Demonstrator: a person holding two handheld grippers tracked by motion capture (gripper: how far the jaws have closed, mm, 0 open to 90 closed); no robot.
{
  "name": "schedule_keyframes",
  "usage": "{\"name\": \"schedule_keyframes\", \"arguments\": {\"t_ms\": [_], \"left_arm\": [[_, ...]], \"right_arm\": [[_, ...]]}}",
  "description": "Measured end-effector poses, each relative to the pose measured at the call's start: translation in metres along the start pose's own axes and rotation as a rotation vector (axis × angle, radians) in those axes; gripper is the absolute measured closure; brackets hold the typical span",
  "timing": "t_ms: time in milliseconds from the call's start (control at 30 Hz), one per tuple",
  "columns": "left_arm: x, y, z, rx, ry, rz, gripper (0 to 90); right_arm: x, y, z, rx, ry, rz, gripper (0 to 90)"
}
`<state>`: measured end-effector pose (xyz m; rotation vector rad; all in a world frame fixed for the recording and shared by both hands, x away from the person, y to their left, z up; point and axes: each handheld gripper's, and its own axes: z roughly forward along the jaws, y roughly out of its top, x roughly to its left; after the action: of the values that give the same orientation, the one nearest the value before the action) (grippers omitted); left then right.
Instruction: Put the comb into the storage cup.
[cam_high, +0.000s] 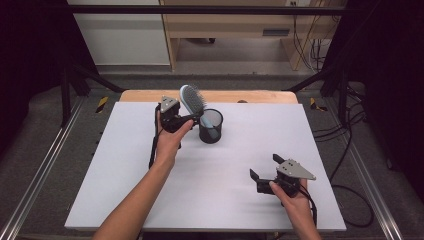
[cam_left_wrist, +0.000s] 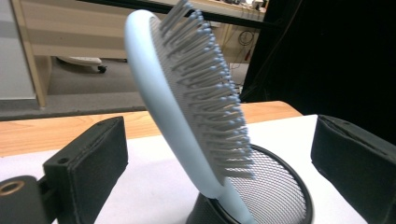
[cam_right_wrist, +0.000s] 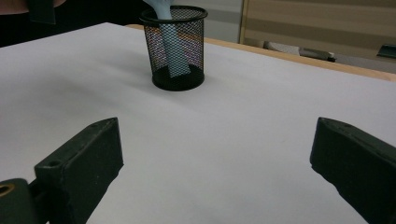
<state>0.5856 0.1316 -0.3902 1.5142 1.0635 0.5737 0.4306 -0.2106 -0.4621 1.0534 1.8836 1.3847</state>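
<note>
From the high view, your left tool (cam_high: 192, 119) stands beside the pale blue hairbrush (cam_high: 193, 98), which leans handle-down in the black mesh cup (cam_high: 211, 126) at the table's (cam_high: 125, 190) far side; placing looks done, so back away cleanly. In the left gripper view, jaws are spread, clear of the bristled head (cam_left_wrist: 196, 102). In the right gripper view, your right tool (cam_right_wrist: 219, 172) rests open and empty.

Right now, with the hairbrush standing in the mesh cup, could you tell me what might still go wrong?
The hairbrush leans steeply, its heavy head far above the rim of the mesh cup, so the light cup might tip. The left gripper is open with its jaws on either side of the brush; pulling back carelessly could clip it and topple both.
</note>
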Motion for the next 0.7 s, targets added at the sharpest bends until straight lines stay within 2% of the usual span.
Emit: {"name": "schedule_keyframes", "arguments": {"t_ms": [300, 433, 700], "left_arm": [[-0.008, -0.001, -0.016, -0.006, -0.019, 0.032, 3.5], [-0.010, -0.002, -0.024, -0.008, -0.015, 0.042, 3.5], [-0.014, 0.001, -0.044, -0.018, -0.033, 0.068, 3.0]], "right_arm": [[0.001, -0.001, 0.000, 0.006, 0.004, -0.012, 3.0], [0.001, 0.001, -0.003, -0.003, -0.005, -0.016, 2.9], [0.001, 0.002, -0.007, -0.010, -0.023, -0.014, 2.7]]}}
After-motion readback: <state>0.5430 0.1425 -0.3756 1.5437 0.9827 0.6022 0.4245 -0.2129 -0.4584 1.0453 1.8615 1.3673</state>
